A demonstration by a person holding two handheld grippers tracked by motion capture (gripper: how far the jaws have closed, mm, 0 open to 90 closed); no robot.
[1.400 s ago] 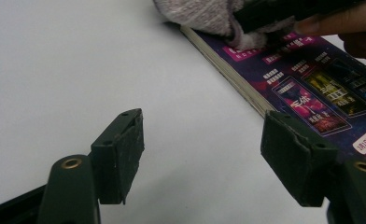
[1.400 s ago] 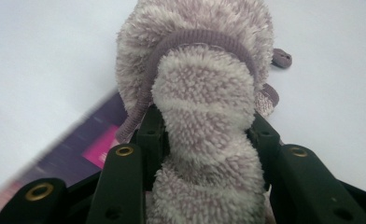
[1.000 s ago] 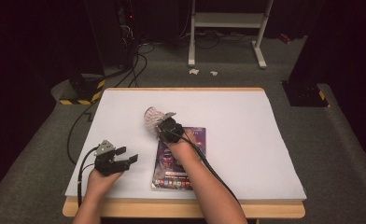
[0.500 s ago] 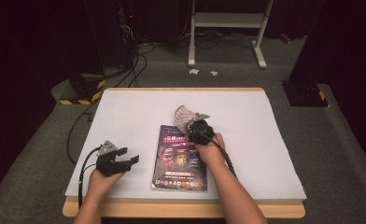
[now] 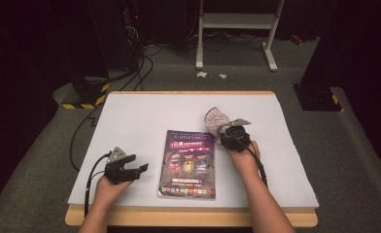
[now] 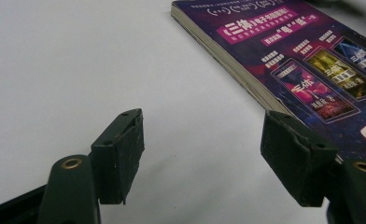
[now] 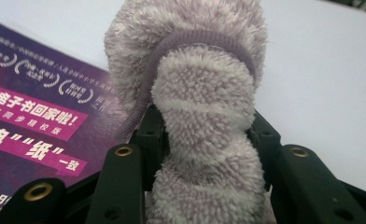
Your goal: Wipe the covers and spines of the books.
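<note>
Fuzzy sock [image 7: 204,121], pale lilac with faint whitish bands across its plush pile, is the piece in hand: it is bunched into a thick roll, and a ribbed elastic cuff of a slightly darker purple loops over its upper part. In the right gripper view it rises between the two black jaws, which press into it from either side, so the right gripper [image 5: 226,132] is clamped on it. In the high view the sock [image 5: 216,120] sticks out beyond that gripper, held over the white table [image 5: 145,116] just past the upper right corner of a purple booklet [image 5: 188,164] that lies flat near the middle of the table. The booklet's cover is dark violet with magenta title bars and small framed pictures, and its page edges show pale in the left gripper view [image 6: 246,70]. The left gripper [image 5: 141,169] rests low on the table to the left of the booklet, its jaws spread apart with only bare table between them.
</note>
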